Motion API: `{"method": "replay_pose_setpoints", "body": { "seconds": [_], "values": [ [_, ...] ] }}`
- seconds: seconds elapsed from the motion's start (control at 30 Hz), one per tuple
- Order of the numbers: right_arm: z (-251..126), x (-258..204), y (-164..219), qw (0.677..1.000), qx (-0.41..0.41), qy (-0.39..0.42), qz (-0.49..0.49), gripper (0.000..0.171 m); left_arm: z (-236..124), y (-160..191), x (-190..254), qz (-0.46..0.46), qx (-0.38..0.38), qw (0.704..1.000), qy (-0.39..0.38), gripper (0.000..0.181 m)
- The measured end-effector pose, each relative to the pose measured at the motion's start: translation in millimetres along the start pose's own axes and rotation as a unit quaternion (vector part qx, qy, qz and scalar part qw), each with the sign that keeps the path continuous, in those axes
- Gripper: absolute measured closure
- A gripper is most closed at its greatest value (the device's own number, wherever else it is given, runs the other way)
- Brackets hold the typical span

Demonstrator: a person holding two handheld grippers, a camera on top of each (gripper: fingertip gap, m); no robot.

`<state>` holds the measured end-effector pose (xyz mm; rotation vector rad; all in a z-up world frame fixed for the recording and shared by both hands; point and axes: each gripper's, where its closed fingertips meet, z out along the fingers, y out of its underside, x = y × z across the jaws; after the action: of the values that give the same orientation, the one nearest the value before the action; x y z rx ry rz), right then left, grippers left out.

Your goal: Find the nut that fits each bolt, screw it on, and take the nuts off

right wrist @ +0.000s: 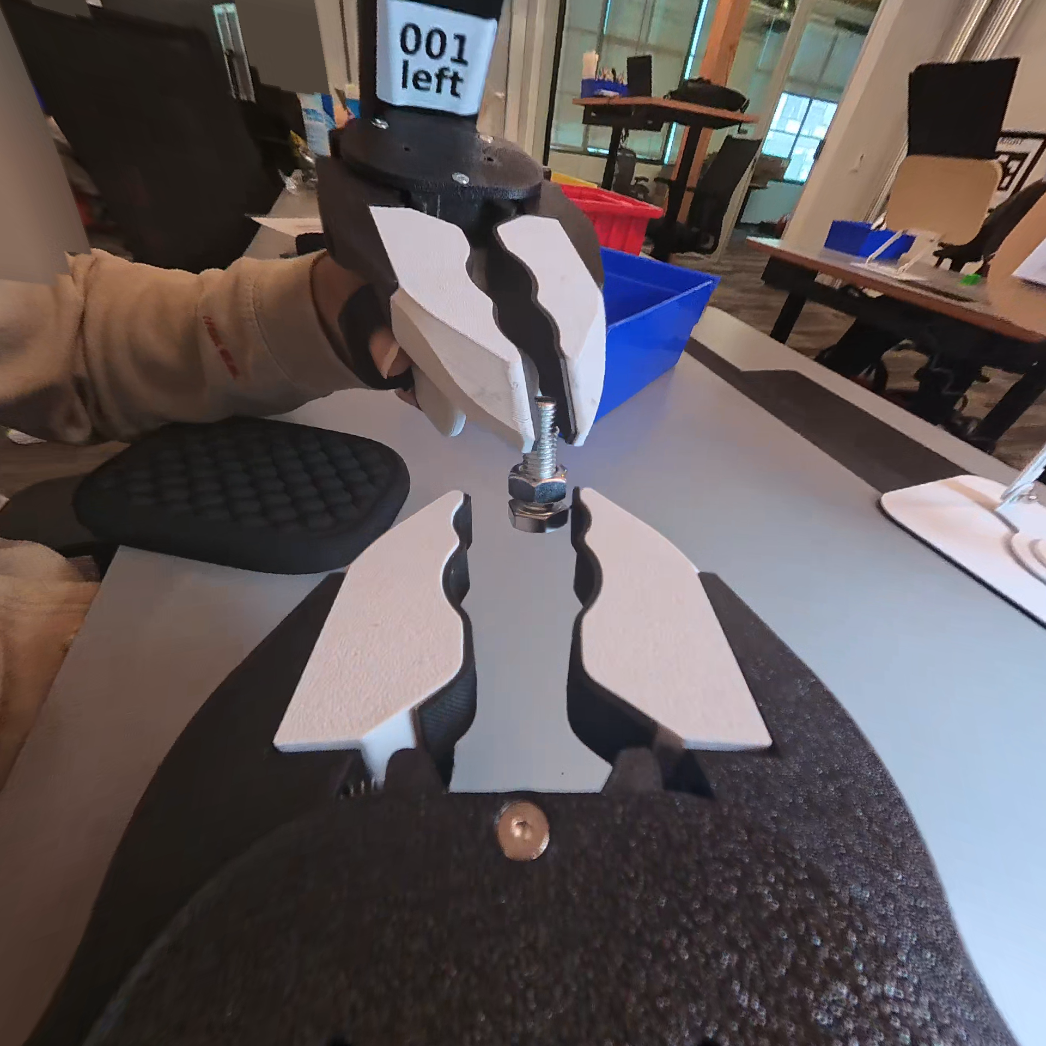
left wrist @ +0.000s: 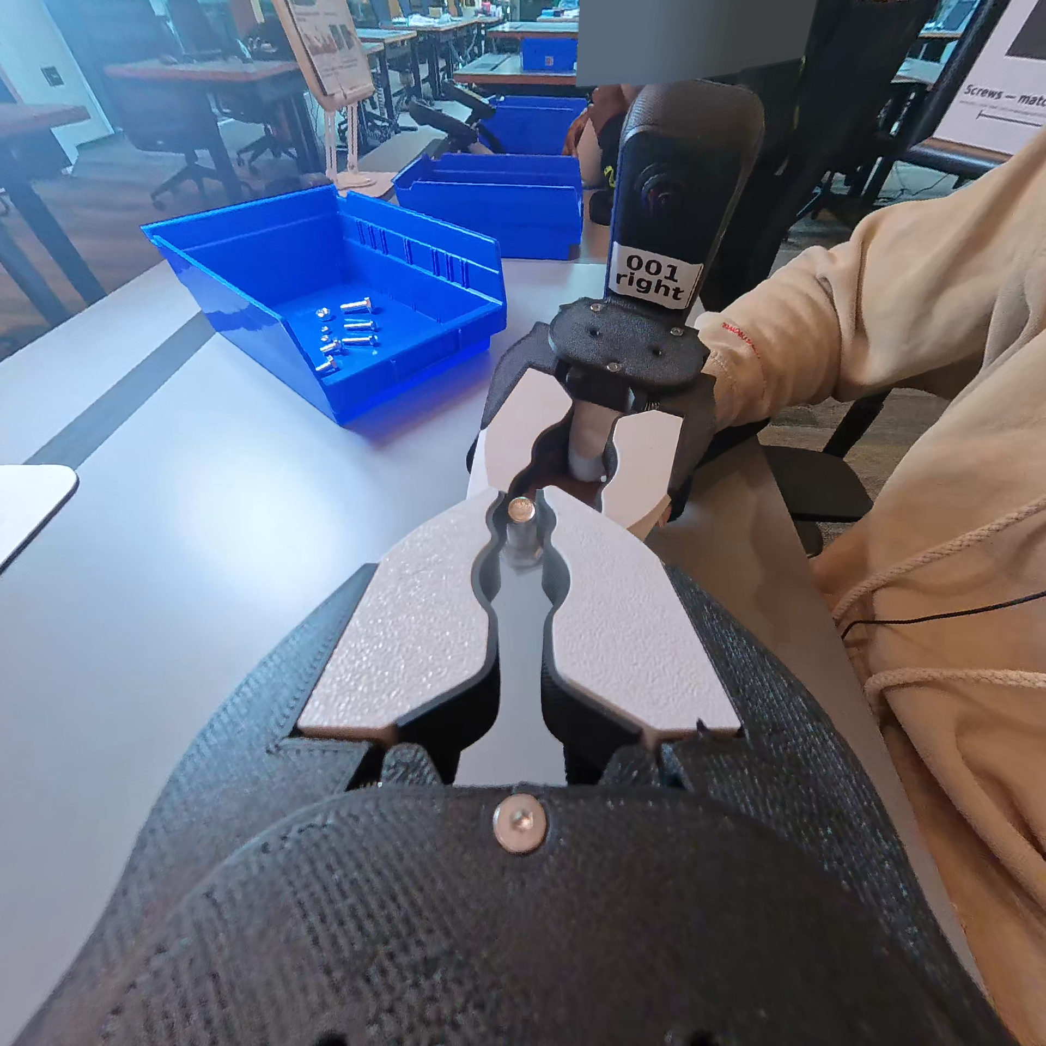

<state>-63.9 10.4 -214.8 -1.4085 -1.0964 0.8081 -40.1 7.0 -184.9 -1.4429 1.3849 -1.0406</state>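
A silver bolt [right wrist: 546,430] is pinched by its threaded end in my left gripper [right wrist: 550,433], head down, above the grey table [right wrist: 736,566]. A hex nut [right wrist: 537,481] sits on the thread just above the bolt head [right wrist: 537,518]. My right gripper [right wrist: 521,498] is open, with its fingertips on either side of the nut and head. In the left wrist view my left gripper [left wrist: 519,504] is shut on the bolt [left wrist: 521,529], and the right gripper [left wrist: 563,498] faces it from just beyond.
A blue bin [left wrist: 317,254] with several loose bolts [left wrist: 351,331] stands at the far left, with another blue bin [left wrist: 498,192] behind it. A black padded seat [right wrist: 243,492], a white base plate [right wrist: 962,521] and a person's cream sleeve [left wrist: 877,339] border the workspace. The tips of both grippers are at nearly the same place.
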Motion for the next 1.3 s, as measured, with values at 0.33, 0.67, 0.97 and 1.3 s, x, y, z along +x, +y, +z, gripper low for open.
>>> {"method": "replay_pose_setpoints", "body": {
  "seconds": [0.33,0.67,0.97,1.3],
  "values": [
    [-1,-2,3,0.999,0.001,-0.031,0.033,0.152,2,3,5,0.007,-0.012,1.000,0.009,0.172],
    [-6,-8,-11,0.995,0.046,-0.061,0.070,0.153,-6,-15,9,0.001,0.063,0.998,0.010,0.172],
    [-5,-11,-9,0.996,0.040,-0.057,0.054,0.153,-5,-12,14,0.019,0.066,0.997,0.018,0.172],
    [-4,-10,-10,0.998,0.034,-0.033,0.032,0.151,-7,-14,11,0.008,0.088,0.996,0.020,0.172]
  ]
}}
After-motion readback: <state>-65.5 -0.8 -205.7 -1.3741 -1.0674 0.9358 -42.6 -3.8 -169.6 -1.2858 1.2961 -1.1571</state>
